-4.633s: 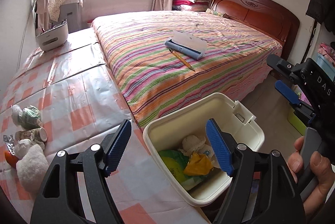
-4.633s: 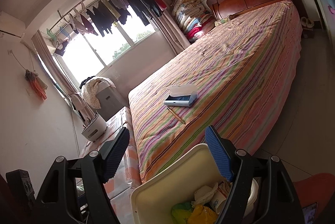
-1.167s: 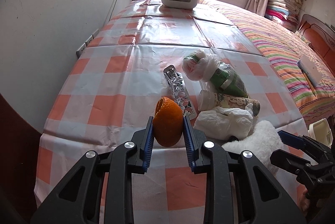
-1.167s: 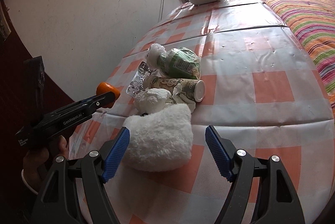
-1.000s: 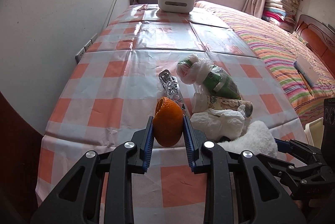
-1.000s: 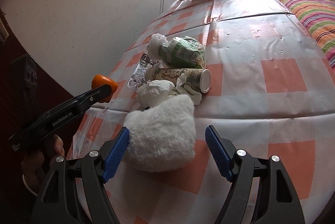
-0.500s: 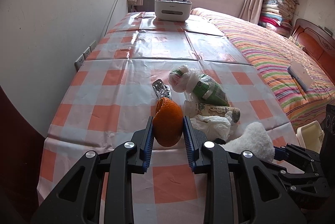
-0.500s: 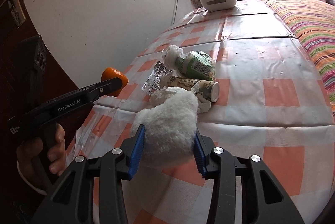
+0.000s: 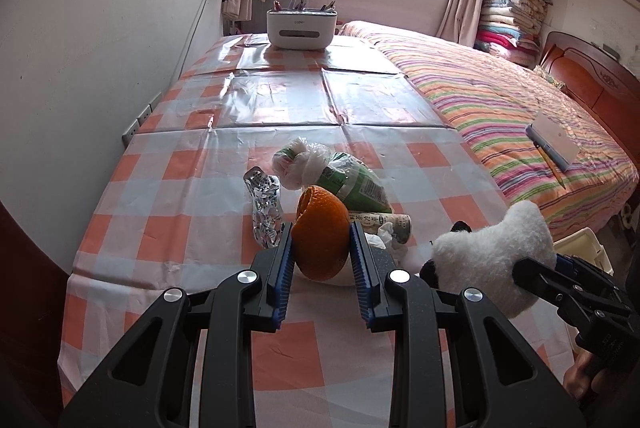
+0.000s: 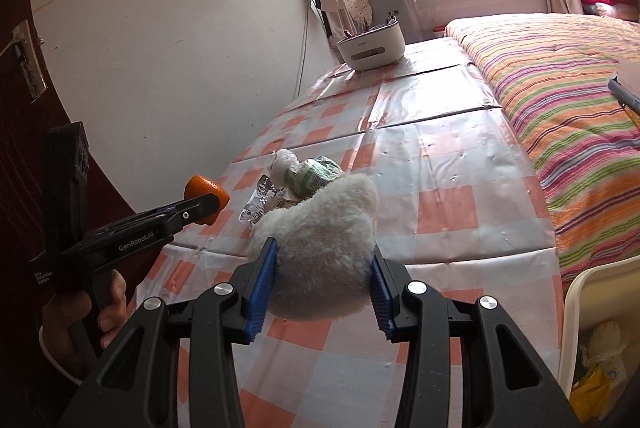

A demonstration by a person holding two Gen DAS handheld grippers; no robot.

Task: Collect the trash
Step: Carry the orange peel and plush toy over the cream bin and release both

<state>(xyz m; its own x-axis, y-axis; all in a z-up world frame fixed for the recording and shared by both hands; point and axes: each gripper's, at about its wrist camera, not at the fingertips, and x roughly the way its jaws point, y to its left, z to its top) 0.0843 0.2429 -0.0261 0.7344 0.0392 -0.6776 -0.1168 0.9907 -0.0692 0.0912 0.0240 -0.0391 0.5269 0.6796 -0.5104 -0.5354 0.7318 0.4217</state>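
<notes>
My left gripper (image 9: 322, 262) is shut on an orange peel (image 9: 321, 234), held above the checked tablecloth (image 9: 168, 188); the peel (image 10: 206, 192) also shows in the right wrist view. My right gripper (image 10: 322, 278) is shut on a white fluffy plush (image 10: 320, 242), lifted off the table; the plush (image 9: 490, 254) appears at the right of the left wrist view. On the cloth remain a green packet in a plastic bag (image 9: 344, 180), a crumpled foil wrapper (image 9: 265, 204), a paper cup on its side (image 9: 386, 224) and a white tissue (image 9: 382, 234). The cream trash bin (image 10: 596, 340) stands at the table's near right corner.
A white desk organiser (image 9: 302, 28) sits at the far end of the table. A wall (image 9: 100, 48) runs along the left. The striped bed (image 9: 520, 116) lies to the right, with a notebook and pencil (image 9: 554, 142) on it. A person's hand (image 10: 80, 324) holds the left gripper.
My right gripper has closed on the white plush and lifted it off the table. Both grippers have risen and drawn back a little; the orange peel stays clamped in the left one.
</notes>
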